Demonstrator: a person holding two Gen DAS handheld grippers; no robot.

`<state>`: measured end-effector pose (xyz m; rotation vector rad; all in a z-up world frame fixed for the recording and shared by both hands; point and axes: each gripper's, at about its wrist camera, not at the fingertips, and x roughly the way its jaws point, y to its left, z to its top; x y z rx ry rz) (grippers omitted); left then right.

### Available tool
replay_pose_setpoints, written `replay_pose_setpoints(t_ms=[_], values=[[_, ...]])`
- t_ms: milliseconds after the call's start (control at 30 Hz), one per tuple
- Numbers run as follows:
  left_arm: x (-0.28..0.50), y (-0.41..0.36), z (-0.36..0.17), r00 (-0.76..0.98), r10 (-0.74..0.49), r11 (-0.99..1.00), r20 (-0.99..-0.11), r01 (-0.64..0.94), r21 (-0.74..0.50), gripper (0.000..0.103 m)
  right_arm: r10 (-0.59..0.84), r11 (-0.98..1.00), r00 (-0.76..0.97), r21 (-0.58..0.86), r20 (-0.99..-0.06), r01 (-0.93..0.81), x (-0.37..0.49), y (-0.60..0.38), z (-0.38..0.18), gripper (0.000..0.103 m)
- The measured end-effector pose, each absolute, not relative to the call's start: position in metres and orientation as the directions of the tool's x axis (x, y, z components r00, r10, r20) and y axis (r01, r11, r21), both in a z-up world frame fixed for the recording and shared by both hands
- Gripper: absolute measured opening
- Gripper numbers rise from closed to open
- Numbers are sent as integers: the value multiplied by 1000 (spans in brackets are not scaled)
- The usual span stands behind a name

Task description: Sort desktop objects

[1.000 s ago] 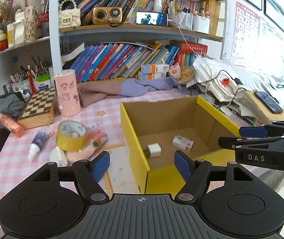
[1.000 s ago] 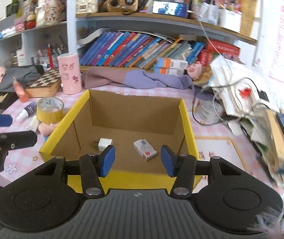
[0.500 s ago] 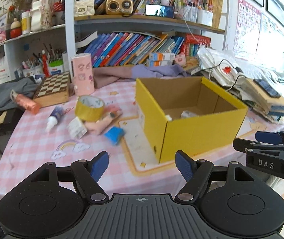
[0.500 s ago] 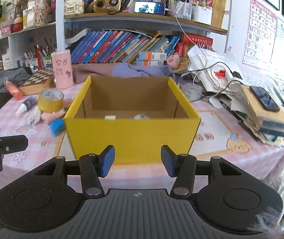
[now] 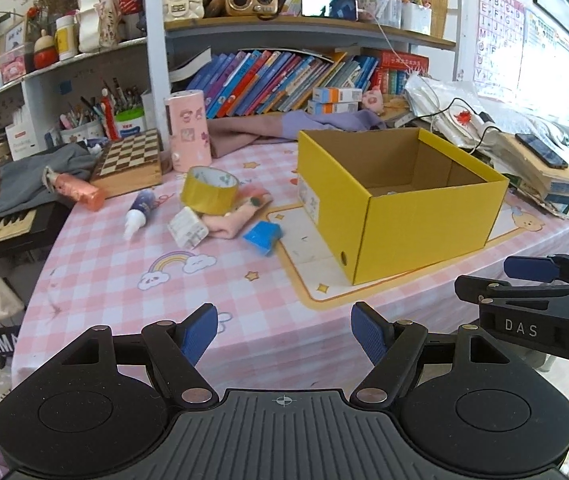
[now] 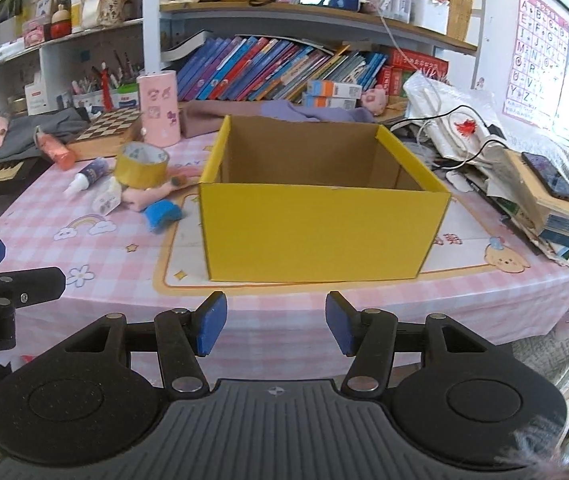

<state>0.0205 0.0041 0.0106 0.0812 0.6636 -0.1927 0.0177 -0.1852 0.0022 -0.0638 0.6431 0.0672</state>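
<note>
**Both grippers empty, in front of the yellow box**

We see a big yellow box [image 6: 324,232] in the middle of the right wrist picture. It sits on a pink checked tablecloth [image 5: 124,264]. Its top is open, and from here we cannot tell what lies inside.

Our left gripper [image 5: 284,334] is at the bottom of the left wrist picture. Its blue pads are spread wide, and nothing is between them. Our right gripper [image 6: 275,328] is at the bottom of the right wrist picture. Its jaws are opening, and nothing is between them either.

The things to sort lie left of the box, in the middle left of the left wrist picture. A roll of yellow tape [image 5: 209,191] leans on a pink soft thing [image 5: 240,216]. A white plug [image 5: 187,228] lies just beside the tape. A small blue thing [image 5: 262,236] lies near the box corner. A little bottle with a white tip [image 5: 138,214] lies further left.

Behind them stand a pink tube [image 5: 186,136] and a chess board [image 5: 130,160]. Books [image 5: 284,80] fill the shelf at the top.
</note>
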Motion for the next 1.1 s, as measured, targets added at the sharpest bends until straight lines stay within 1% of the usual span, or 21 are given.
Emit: replay_pose_setpoints(t_ms=[333,1100], values=[[19,18,9,771,-132,985,-623,171,3,76,81,990,787,-45,-612,-136,20,-167,1,53],[11,28,7,767,-113,990,-632,139,-9,76,113,981,763,-50,-637,-187,15,-157,-3,53]])
